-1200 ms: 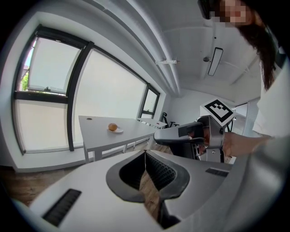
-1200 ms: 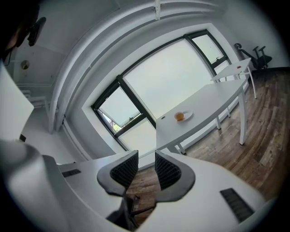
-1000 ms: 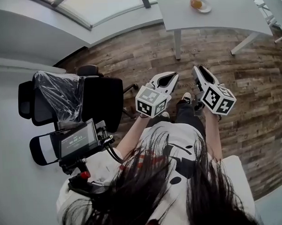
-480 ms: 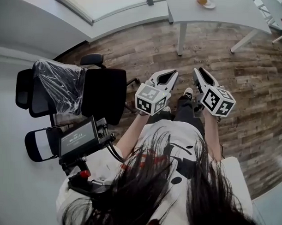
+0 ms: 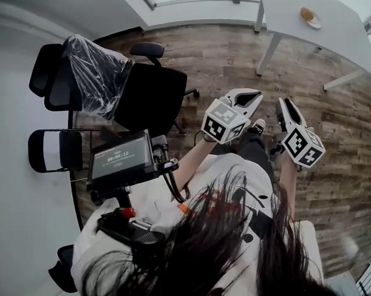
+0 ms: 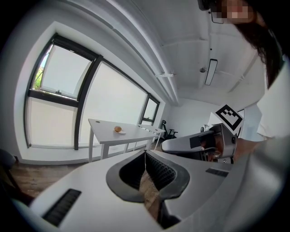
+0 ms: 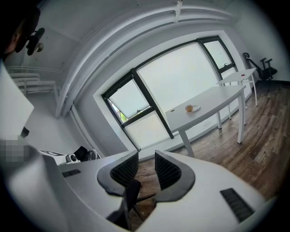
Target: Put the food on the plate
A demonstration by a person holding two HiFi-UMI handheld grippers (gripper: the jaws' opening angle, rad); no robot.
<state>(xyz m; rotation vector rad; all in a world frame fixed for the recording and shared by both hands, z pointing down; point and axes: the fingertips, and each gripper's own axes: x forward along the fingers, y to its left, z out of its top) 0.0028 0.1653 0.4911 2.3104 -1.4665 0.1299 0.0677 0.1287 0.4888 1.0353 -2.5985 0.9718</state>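
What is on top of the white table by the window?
A small plate carrying one round orange-brown piece of food. The plate beneath the food is covered, and the food is too distant to identify.

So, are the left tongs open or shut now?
Shut. The left tongs show their ribbed pads meeting at the tips in the left gripper view, with nothing between them.

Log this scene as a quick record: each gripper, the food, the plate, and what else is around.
left gripper: jaws together, empty
right gripper: jaws slightly apart, nothing between
food: orange-brown piece, lying on the plate
plate: small, on the white table, well beyond both grippers
floor: wood planks
black office chair: left of the grippers in the head view
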